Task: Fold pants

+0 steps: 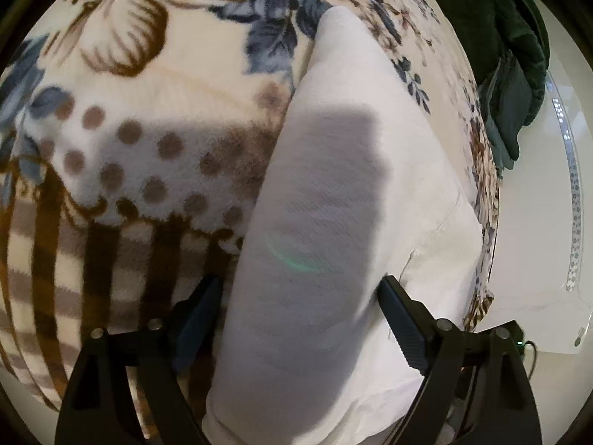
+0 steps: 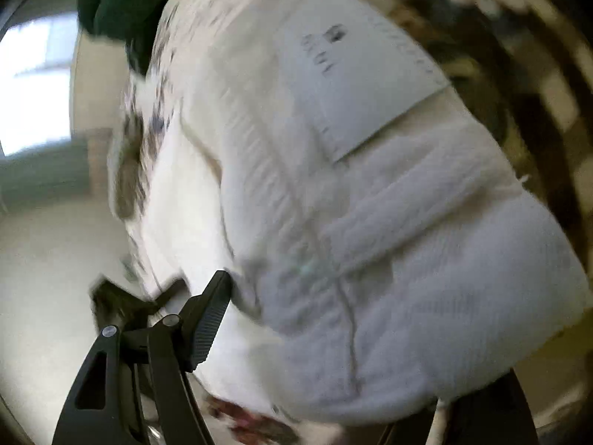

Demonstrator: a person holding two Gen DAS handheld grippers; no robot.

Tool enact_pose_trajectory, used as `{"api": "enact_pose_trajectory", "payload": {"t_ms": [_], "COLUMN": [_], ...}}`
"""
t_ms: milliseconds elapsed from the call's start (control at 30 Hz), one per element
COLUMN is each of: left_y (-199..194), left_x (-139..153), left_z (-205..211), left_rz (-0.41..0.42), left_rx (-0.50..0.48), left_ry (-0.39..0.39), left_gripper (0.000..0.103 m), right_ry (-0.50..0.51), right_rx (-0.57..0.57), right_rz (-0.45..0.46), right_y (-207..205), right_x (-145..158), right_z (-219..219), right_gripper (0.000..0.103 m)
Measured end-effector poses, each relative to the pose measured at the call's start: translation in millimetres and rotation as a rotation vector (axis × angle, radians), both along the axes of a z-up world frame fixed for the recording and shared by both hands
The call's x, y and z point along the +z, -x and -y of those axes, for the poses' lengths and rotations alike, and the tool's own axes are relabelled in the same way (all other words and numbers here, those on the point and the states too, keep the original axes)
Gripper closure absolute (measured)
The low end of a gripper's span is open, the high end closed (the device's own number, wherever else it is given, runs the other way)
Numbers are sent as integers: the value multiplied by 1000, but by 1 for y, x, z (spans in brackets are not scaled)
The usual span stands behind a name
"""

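White pants (image 1: 352,185) lie on a floral fleece blanket (image 1: 148,111). In the left wrist view a long leg runs away from me between the wide-spread fingers of my left gripper (image 1: 300,293), which is open and straddles the cloth. In the blurred right wrist view the pants' waist end (image 2: 370,222) with a grey label (image 2: 355,85) fills the frame. My right gripper (image 2: 333,315) is close over it; its left finger (image 2: 211,315) shows, the right finger is hidden behind cloth.
A dark green garment (image 1: 511,55) lies at the blanket's far right edge, also in the right wrist view (image 2: 122,3). A white surface (image 1: 537,222) runs beside the blanket on the right. A bright window (image 2: 37,81) shows at left.
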State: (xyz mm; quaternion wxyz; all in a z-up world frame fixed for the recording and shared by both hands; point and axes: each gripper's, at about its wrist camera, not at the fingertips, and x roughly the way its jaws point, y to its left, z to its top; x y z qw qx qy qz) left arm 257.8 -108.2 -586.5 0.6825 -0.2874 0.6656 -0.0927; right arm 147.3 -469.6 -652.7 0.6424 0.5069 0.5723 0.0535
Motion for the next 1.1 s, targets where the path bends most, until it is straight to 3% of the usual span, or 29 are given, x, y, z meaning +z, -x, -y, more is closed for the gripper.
{"api": "enact_pose_trajectory", "payload": {"t_ms": [100, 167, 233, 300, 333, 367, 400, 433, 533, 700, 833, 967, 1100], "left_y": [-3, -5, -8, -10, -10, -10, -9, -6, 2, -1, -6, -4, -3], "left_x": [1, 7, 8, 4, 4, 6, 10, 15, 37, 55, 49, 45, 47], "left_z": [2, 5, 12, 15, 16, 15, 14, 13, 15, 18, 12, 4, 3], "left_rz": [-3, 22, 29, 37, 49, 62, 75, 92, 139, 121, 80, 51, 50], "left_rx": [2, -9, -37, -49, -45, -42, -44, -51, -49, 25, 52, 83, 71], "left_ry": [20, 47, 36, 27, 31, 32, 32, 32, 41, 142, 175, 206, 196], "left_gripper": [17, 17, 17, 18, 28, 44, 50, 62, 73, 75, 75, 75, 75], "right_ry": [-31, 12, 43, 45, 49, 56, 56, 60, 63, 9, -102, -316, -405], "right_rx": [-64, -30, 1, 6, -5, -4, 2, 11, 32, -64, -94, -136, -260], "right_rz": [101, 168, 157, 85, 67, 50, 54, 60, 17, -68, -106, -165, -121], "right_y": [-2, -3, -5, -11, -10, -10, -10, -10, 8, 38, 67, 67, 52], "right_x": [22, 43, 40, 16, 13, 12, 18, 24, 35, 47, 48, 4, -34], "right_z": [4, -3, -10, -6, -5, -3, 0, 1, 13, 31, 20, -16, -25], "right_gripper": [27, 27, 27, 32, 42, 44, 45, 45, 43, 41, 40, 38, 35]}}
